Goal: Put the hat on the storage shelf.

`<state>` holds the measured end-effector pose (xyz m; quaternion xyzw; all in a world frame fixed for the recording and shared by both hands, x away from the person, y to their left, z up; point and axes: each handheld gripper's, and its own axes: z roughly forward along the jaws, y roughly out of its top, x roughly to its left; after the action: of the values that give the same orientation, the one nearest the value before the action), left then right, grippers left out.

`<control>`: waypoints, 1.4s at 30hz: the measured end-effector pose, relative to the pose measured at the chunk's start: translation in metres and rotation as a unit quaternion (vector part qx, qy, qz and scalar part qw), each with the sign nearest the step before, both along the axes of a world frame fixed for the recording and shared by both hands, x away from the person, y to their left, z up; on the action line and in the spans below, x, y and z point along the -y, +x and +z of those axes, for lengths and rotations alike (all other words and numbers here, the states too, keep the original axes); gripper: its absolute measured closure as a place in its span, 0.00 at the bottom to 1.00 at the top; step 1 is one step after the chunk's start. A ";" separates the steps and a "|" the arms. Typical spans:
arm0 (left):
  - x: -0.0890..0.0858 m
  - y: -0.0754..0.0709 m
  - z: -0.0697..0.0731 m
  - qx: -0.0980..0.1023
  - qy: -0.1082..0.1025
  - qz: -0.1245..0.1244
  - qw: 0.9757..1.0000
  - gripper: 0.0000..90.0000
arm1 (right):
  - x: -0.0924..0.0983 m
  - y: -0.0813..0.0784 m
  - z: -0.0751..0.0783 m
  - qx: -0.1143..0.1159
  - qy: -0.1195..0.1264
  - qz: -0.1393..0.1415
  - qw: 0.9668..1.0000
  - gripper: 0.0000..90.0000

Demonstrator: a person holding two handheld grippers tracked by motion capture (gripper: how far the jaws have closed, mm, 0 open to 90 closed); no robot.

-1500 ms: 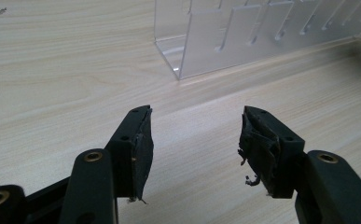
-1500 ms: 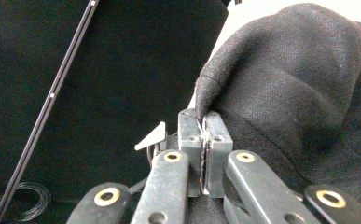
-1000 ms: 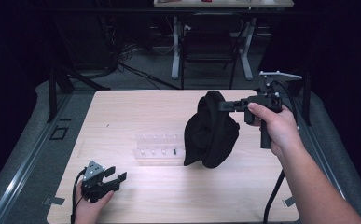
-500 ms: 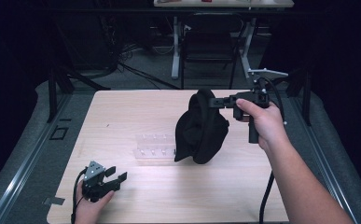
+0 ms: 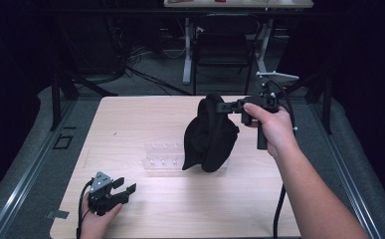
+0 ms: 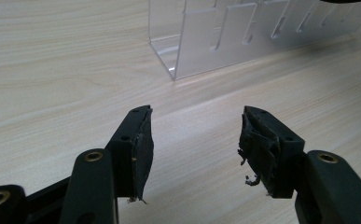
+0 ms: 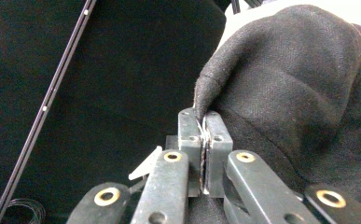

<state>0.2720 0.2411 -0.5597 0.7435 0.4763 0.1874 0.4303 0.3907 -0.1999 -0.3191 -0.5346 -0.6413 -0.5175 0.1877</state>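
A black cloth (image 5: 210, 135) hangs above the middle of the wooden table (image 5: 140, 119), pinched at its top edge by my right gripper (image 5: 224, 106), which is shut on it. In the right gripper view the two jaws are pressed together on a fold of the black cloth (image 7: 290, 79) at the right gripper (image 7: 204, 122). The cloth's lower end hangs over the right part of a clear plastic rack (image 5: 162, 158). My left gripper (image 5: 123, 188) rests near the table's front left corner, open, with nothing between its jaws. In the left gripper view the left gripper (image 6: 194, 135) faces the clear rack (image 6: 243, 32).
The table's front and left stretches are bare wood. Beyond the far edge stand a dark chair (image 5: 225, 45) and white table legs (image 5: 186, 50), with cables on the floor. A cable (image 5: 278, 209) trails from the right gripper along the person's forearm.
The right gripper has carried the hanging cloth leftward, so its lower end now overlaps the rack's right part. The left gripper has stayed where it was.
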 end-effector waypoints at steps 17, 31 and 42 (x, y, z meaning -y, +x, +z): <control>0.009 0.000 0.007 0.012 -0.010 -0.016 1.000 0.49 | -0.011 0.010 -0.006 0.001 0.007 -0.011 1.000 0.98; 0.028 0.003 0.034 0.034 -0.019 -0.049 0.998 0.52 | -0.028 0.014 -0.004 0.005 0.007 -0.011 1.000 0.98; 0.064 0.012 0.055 0.062 -0.019 -0.090 0.994 0.54 | -0.040 0.015 -0.007 0.010 0.021 -0.008 1.000 0.98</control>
<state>0.2836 0.1770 -0.5046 0.7617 0.3838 0.1845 0.4884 0.4059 -0.1595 -0.3261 -0.5308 -0.6279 -0.5371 0.1883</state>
